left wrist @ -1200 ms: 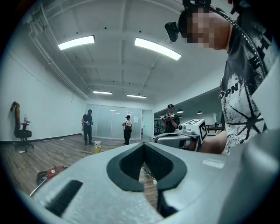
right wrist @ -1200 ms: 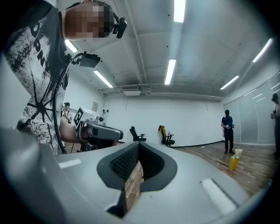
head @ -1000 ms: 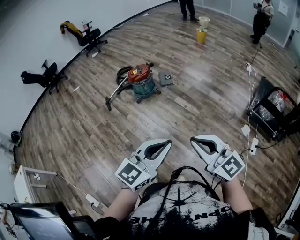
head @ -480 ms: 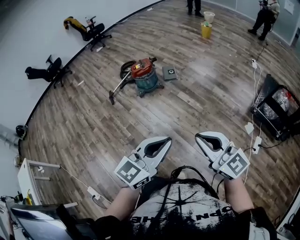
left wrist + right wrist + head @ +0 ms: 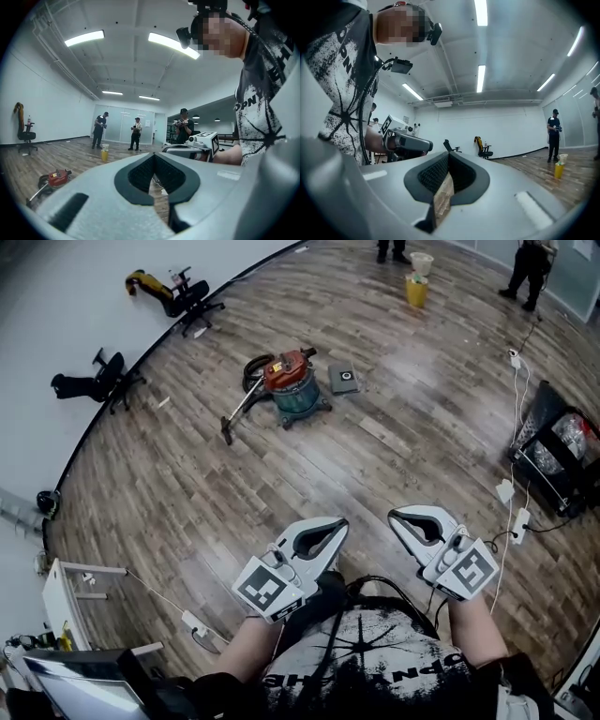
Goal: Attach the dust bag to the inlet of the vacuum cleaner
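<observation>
Vacuum cleaner (image 5: 292,390) stands upright, wand (image 5: 240,412) angled lower-left.

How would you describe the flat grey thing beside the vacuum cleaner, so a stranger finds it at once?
On the wooden floor stands a vacuum cleaner with a red top and teal drum. Just right of it in the head view lies the grey square. Unlike the black hose on the other side, it is flat.

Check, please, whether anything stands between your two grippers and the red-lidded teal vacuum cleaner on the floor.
Nothing visible does: only wood-plank floor separates the left gripper and right gripper from the red-lidded teal vacuum cleaner. Both grippers are shut and empty.
</observation>
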`<state>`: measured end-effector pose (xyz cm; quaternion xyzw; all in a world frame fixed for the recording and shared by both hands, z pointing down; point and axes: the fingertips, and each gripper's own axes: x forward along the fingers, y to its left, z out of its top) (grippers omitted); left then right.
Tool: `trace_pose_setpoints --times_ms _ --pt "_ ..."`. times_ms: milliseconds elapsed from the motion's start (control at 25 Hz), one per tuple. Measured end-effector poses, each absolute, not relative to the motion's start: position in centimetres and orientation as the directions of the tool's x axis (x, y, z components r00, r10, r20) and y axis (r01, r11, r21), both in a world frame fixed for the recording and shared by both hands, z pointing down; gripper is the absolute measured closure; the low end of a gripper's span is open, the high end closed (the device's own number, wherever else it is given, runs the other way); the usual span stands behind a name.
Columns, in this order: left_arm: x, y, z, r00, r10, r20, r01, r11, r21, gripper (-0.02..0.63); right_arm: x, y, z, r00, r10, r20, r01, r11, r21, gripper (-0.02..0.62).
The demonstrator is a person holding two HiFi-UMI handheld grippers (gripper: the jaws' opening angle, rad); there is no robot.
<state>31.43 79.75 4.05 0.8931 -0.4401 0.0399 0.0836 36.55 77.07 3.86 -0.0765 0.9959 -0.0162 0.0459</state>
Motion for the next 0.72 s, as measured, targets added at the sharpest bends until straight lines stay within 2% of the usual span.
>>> trace_pose_setpoints --times_ms 240,720 --pt "29.2 75.9 4.6 0.651 -0.752 0.107 -0.759 -0.638 0.130 0.604 34.2 73.9 4.8 -0.979 -0.201 -0.033 -0.201 0.980 -0.011 0.588" --pt "21.5 66.0 3.0 0.750 -0.660 0.053 -0.660 -0.740 0.127 0.603 25.8 64.5 2.2 -0.947 -0.317 -0.047 -0.320 0.944 0.074 0.588"
